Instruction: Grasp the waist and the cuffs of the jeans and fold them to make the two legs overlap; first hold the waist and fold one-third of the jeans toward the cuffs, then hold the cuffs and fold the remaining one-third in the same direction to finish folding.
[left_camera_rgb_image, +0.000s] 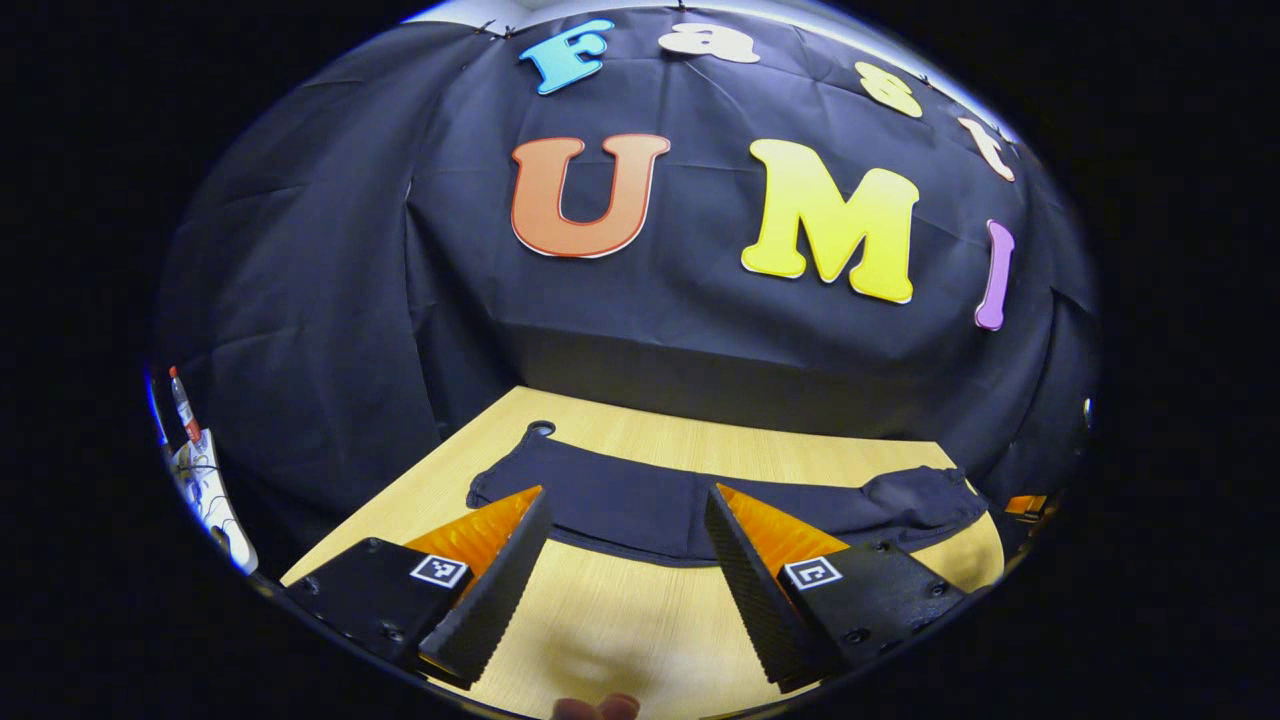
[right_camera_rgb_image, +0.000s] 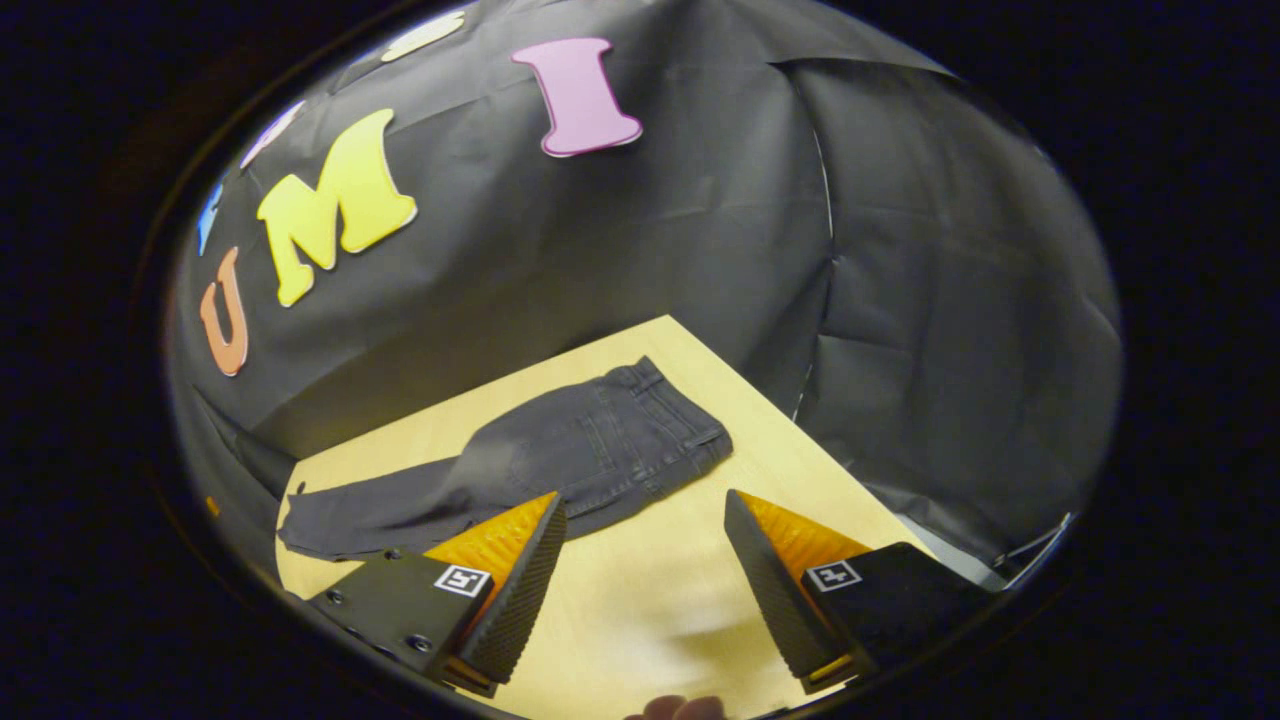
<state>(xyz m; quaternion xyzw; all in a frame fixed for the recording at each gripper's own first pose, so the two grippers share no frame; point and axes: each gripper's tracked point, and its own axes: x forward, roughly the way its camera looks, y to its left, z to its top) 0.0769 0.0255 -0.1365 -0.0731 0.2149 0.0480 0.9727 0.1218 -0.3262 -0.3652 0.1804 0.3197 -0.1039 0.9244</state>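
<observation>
Jeans: I saw the dark jeans (right_camera_rgb_image: 560, 455) lying flat along the far side of the wooden table (right_camera_rgb_image: 640, 590), apparently folded lengthwise already, though I couldn't confirm both legs overlapped.
Left gripper (left_camera_rgb_image: 625, 570): released, jaws spread, empty, hovering short of the legs.
Right gripper (right_camera_rgb_image: 645, 580): likewise released, near the waist (right_camera_rgb_image: 680, 420).
Handling: I judged the denim soft but fairly heavy, prone to sagging; best pinched at the waistband edge.
Unclear: the cuffs (right_camera_rgb_image: 295, 525) sat at the picture's rim, distorted.
</observation>
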